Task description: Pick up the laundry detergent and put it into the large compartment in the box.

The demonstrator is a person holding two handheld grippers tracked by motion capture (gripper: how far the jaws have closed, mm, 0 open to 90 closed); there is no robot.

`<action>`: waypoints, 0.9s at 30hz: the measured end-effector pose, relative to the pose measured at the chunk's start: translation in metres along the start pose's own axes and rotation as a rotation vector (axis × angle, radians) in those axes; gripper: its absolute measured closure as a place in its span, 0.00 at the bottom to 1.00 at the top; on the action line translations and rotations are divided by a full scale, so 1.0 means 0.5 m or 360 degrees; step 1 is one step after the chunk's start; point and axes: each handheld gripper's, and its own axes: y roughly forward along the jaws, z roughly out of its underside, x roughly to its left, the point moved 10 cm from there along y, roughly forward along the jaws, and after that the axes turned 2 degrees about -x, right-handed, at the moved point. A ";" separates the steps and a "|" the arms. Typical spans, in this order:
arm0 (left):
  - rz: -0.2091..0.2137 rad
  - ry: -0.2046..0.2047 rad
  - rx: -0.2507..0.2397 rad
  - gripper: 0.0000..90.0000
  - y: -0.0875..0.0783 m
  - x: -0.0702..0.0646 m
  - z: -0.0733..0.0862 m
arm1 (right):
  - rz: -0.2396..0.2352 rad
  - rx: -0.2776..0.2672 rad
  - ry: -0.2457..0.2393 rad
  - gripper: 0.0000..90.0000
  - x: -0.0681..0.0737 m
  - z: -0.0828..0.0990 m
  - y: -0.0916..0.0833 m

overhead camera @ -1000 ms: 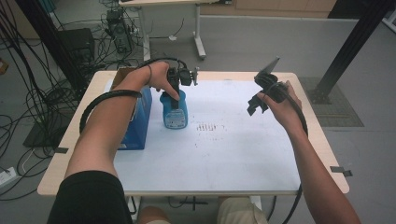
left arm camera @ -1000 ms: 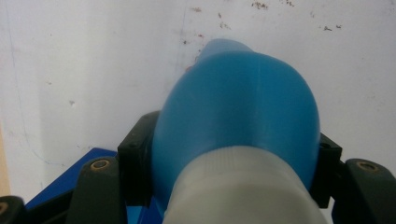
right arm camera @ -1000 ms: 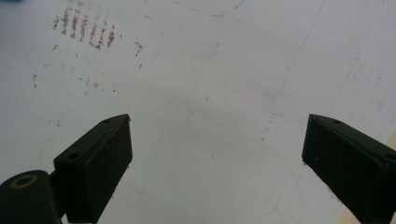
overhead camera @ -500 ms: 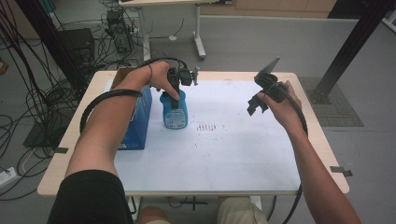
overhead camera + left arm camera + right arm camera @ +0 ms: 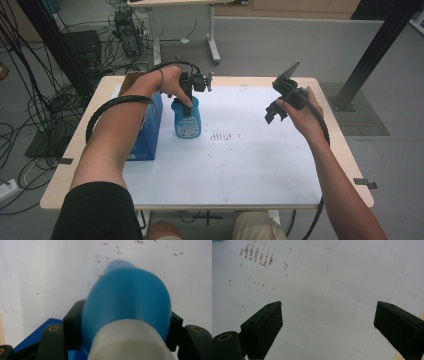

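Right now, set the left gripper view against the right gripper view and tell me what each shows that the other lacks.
Left gripper view: the left tongs shut on a blue bottle with a white cap, a blue box below. Right gripper view: the right tongs open with nothing between, and rows of reddish marks. Shared: the white table sheet.
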 end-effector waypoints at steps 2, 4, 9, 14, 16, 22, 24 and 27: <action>-0.0001 -0.0004 -0.0001 0.41 0.000 0.000 0.000 | 0.0000 0.0001 0.0000 0.10 0.001 0.000 0.000; 0.0000 -0.0005 0.0000 0.41 0.000 0.000 0.000 | 0.0001 0.0000 -0.0002 0.10 0.002 0.000 0.000; -0.0001 -0.0009 -0.0002 0.41 0.000 -0.001 0.000 | 0.0001 0.0001 0.0000 0.10 0.002 0.000 0.000; 0.0001 -0.0010 0.0004 0.41 0.000 0.000 0.000 | 0.0001 -0.0003 0.0003 0.10 0.001 0.001 -0.001; 0.0000 -0.0017 -0.0004 0.41 0.000 -0.001 0.000 | 0.0002 -0.0001 0.0000 0.10 0.001 0.000 -0.001; -0.0002 -0.0013 -0.0005 0.41 0.000 0.000 0.000 | 0.0002 -0.0002 -0.0006 0.10 0.004 0.000 0.000; -0.0002 -0.0017 -0.0007 0.41 0.000 -0.001 0.001 | -0.0001 0.0002 0.0004 0.10 0.005 0.000 0.000; -0.0002 -0.0019 -0.0007 0.41 0.000 0.000 0.001 | 0.0001 -0.0004 -0.0006 0.10 0.003 0.000 0.000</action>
